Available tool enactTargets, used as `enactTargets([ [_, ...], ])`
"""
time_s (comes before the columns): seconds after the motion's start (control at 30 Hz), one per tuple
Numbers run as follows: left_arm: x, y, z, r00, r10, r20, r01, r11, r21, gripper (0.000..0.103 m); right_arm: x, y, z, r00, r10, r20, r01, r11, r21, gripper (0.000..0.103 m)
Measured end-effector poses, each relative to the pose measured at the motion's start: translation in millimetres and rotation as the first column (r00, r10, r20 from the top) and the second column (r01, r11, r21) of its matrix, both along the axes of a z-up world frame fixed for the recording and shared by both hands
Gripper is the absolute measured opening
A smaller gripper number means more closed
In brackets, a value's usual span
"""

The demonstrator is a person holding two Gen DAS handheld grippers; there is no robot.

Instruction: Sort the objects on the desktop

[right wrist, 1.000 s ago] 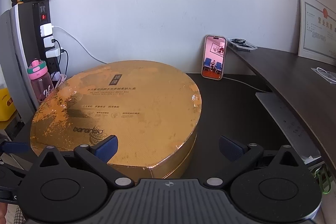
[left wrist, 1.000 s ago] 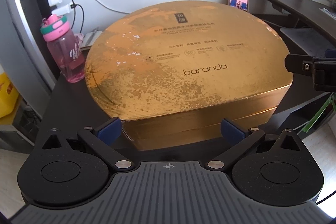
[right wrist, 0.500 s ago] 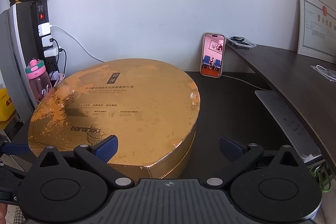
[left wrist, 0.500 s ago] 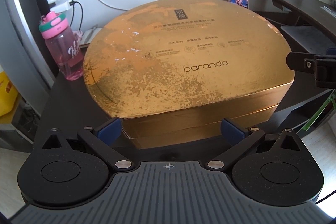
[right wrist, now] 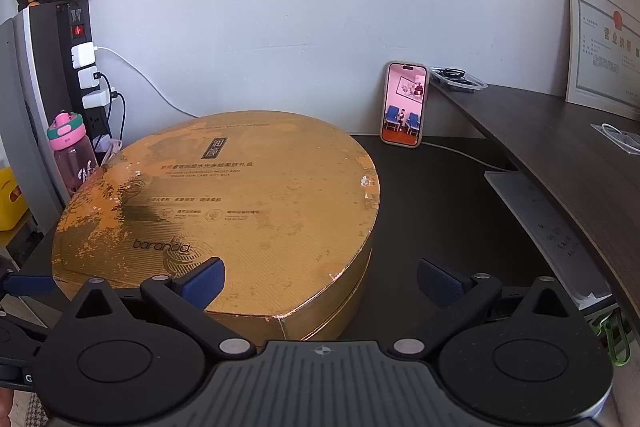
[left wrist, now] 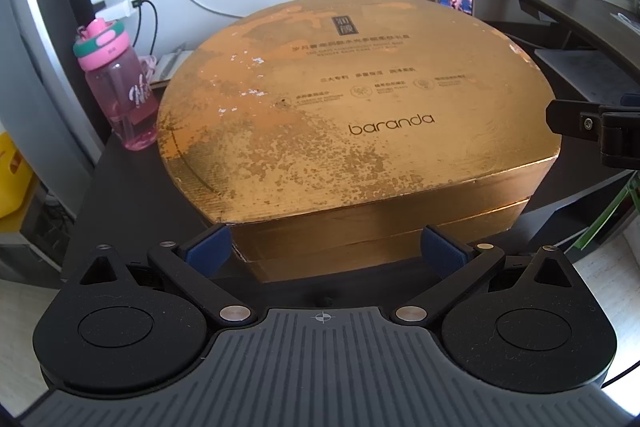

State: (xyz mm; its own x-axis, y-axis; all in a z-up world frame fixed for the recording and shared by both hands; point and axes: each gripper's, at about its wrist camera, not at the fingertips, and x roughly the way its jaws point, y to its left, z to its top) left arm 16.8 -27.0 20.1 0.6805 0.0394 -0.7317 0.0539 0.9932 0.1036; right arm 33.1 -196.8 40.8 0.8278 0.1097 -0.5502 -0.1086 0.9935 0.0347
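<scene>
A large gold gift box [left wrist: 352, 131] marked "baranda" lies flat on the dark desk [left wrist: 120, 195]; it also shows in the right wrist view [right wrist: 240, 211]. My left gripper [left wrist: 326, 251] is open, its blue pads either side of the box's near flat edge, close to its side wall. My right gripper [right wrist: 320, 281] is open and empty at the box's right front corner, its left pad over the lid. The right gripper's finger shows at the right edge of the left wrist view [left wrist: 592, 125].
A pink water bottle [left wrist: 116, 87] stands left of the box, by a power strip with chargers [right wrist: 88, 71]. A phone [right wrist: 405, 105] leans on the back wall. A raised dark shelf [right wrist: 560, 147] runs along the right, with papers [right wrist: 540, 231] below it.
Both grippers have drifted slightly; the box looks a little lower and nearer in the left wrist view. Jaws stay open. The box has not moved.
</scene>
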Motion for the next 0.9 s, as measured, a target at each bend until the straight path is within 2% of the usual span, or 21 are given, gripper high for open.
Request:
enactTargets([
  [0.9, 0.0, -4.3, 0.0, 1.000, -0.019, -0.010, 0.019, 1.000, 0.003, 0.103, 0.0, 0.1, -0.2, 1.000, 0.000, -0.006, 0.000, 1.000, 0.000, 0.102],
])
